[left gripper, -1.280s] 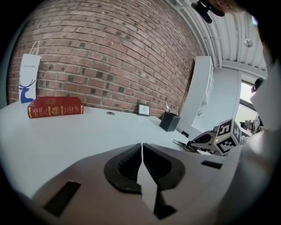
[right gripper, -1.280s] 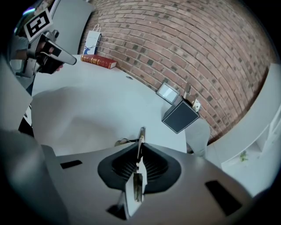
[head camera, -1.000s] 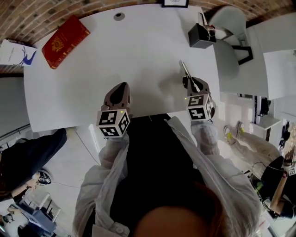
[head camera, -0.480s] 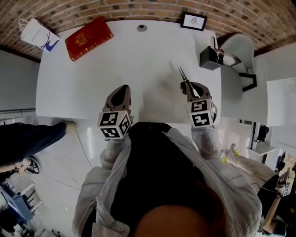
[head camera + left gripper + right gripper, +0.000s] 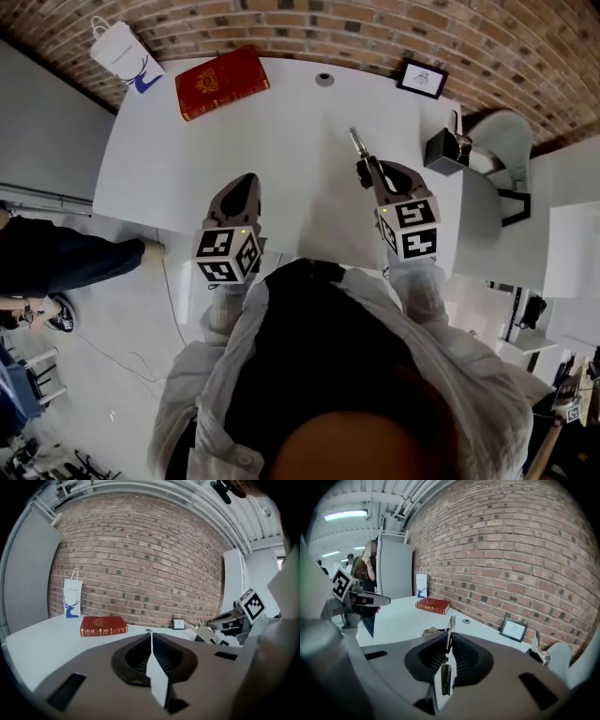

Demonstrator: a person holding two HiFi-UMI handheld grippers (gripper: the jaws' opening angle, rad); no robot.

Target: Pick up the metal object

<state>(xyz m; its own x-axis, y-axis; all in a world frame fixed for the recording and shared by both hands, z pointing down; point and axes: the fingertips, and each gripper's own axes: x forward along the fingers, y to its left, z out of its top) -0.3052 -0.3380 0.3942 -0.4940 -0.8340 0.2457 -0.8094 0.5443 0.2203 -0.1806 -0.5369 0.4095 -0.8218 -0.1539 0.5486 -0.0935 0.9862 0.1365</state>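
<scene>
Brick wall point(image 5: 375, 28), white table point(image 5: 281, 141), pale floor point(image 5: 122, 366)

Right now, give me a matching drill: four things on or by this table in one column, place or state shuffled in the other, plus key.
1 red book
2 paper bag
3 picture frame
4 metal object

A clamped in the right claw
B upright, left of the book
C lying flat, far left of the table
D far right, by the brick wall

Pairs: 1-C, 2-B, 3-D, 4-A

One book point(image 5: 222, 82), one bag point(image 5: 126, 54), one frame point(image 5: 421, 79), two tools point(image 5: 246, 183) point(image 5: 367, 172), seemingly one metal object point(image 5: 357, 142).
</scene>
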